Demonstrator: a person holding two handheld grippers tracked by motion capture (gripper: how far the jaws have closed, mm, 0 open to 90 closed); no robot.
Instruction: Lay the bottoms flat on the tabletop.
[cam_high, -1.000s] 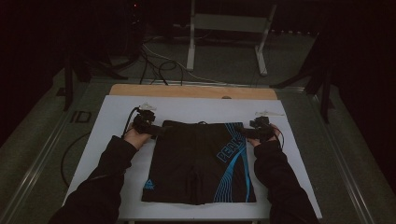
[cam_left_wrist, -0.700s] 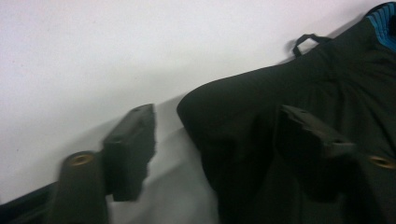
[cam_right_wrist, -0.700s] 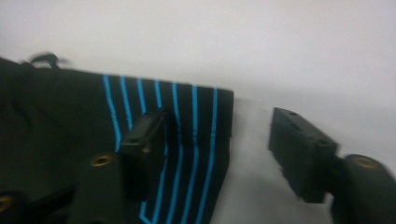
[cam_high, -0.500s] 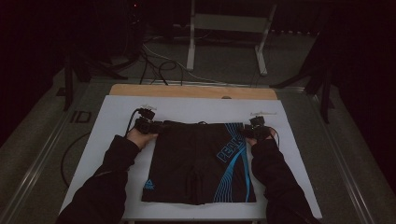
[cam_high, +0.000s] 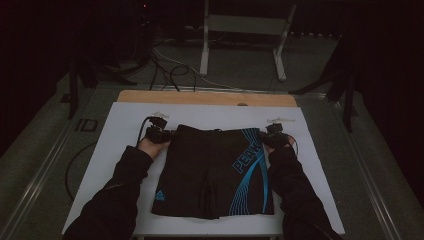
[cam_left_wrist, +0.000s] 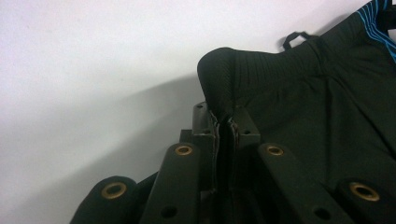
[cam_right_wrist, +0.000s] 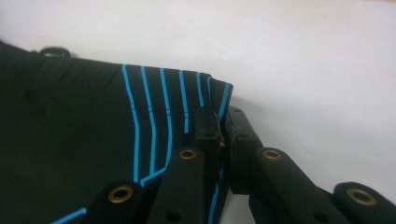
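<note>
Black shorts with blue lines and lettering lie flat on the white board, waistband at the far side. My left gripper is at the waistband's left corner, and its jaws have just been closing; in the left gripper view the left gripper is shut on a raised fold of the waistband. My right gripper is at the waistband's right corner, jaws also just closed; in the right gripper view the right gripper pinches the blue-striped edge of the shorts.
The white board lies on a wooden table whose far edge shows bare. Beyond it on the dark floor stand a metal stand and loose cables. White board margins flank the shorts on both sides.
Both hands edged inward to the waistband corners and both grippers closed on the fabric. The waistband corners are now pinched up slightly.
</note>
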